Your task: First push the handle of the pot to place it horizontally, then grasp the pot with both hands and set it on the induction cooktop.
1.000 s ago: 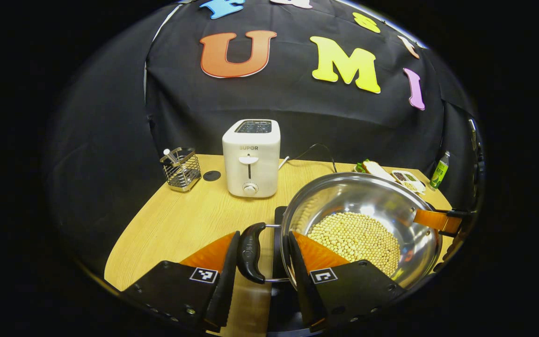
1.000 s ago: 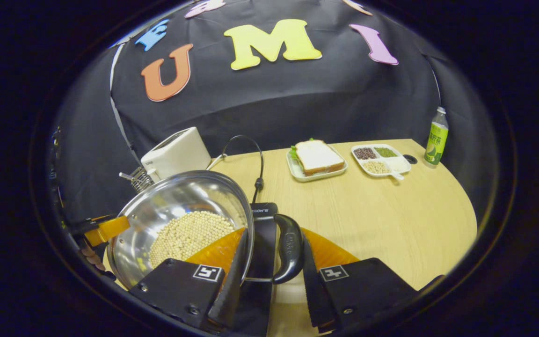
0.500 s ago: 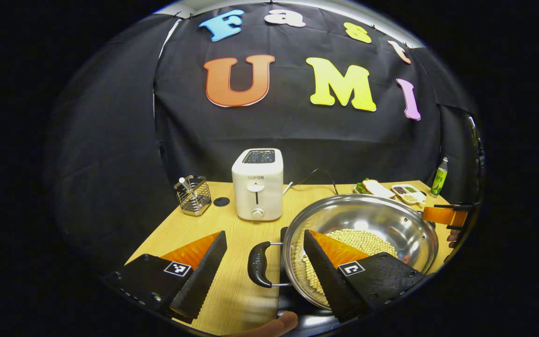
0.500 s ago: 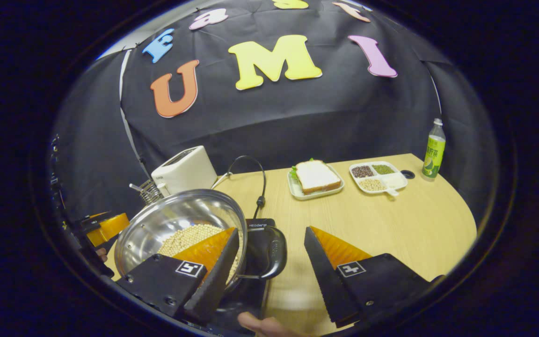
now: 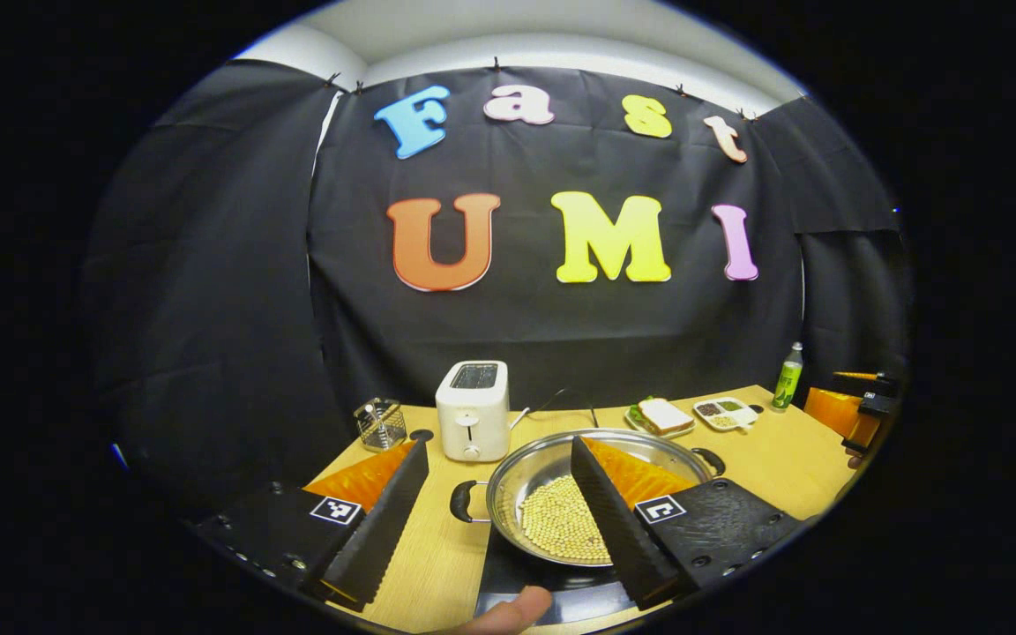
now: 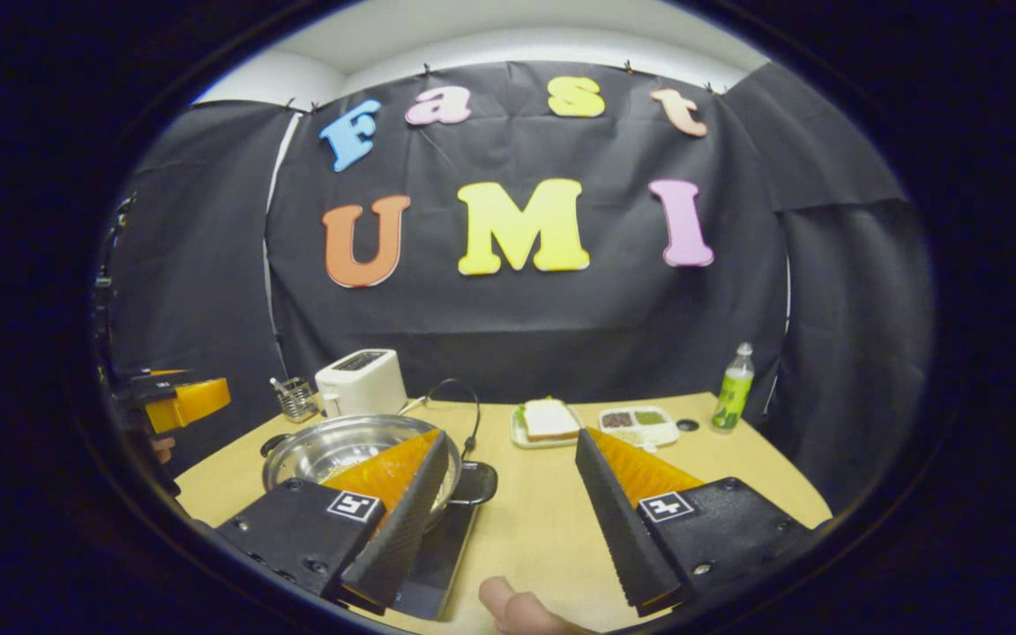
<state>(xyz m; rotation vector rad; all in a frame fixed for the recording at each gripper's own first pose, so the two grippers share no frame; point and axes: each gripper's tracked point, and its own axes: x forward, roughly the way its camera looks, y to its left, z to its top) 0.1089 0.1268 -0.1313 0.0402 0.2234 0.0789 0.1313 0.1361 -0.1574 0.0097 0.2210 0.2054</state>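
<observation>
**Pot on cooktop, both grippers released**

Item 1. Pot (image 5: 561,494): steel, round, holding pale beans. In the left gripper view it lies at lower centre of the frame, seated on the black induction cooktop (image 5: 517,578). Its two black handles lie level, one at the left rim (image 5: 459,501), one at the right rim. In the right gripper view the pot (image 6: 332,445) sits lower left, partly behind a finger.

Item 2. Left gripper (image 5: 495,516): fingers spread wide at the bottom of its own view, grasping nothing; the pot's left handle sits free between them, untouched.

Item 3. Right gripper (image 6: 508,520): fingers likewise spread wide at the bottom of its own view, empty, bare table (image 6: 737,476) between them. It appears again at the right edge of the left gripper view.

Item 4. Toaster (image 5: 472,410): white, upright, centre of the left gripper view, behind the pot.

Item 5. Wire caddy (image 5: 380,424): just left of the toaster.

Item 6. Sandwich plate (image 6: 548,422), divided tray (image 6: 638,425), green bottle (image 6: 732,389): in a row along the far table edge, right of centre in the right gripper view.

Item 7. Fingertip (image 6: 512,608): at the bottom edge of the right gripper view.
</observation>
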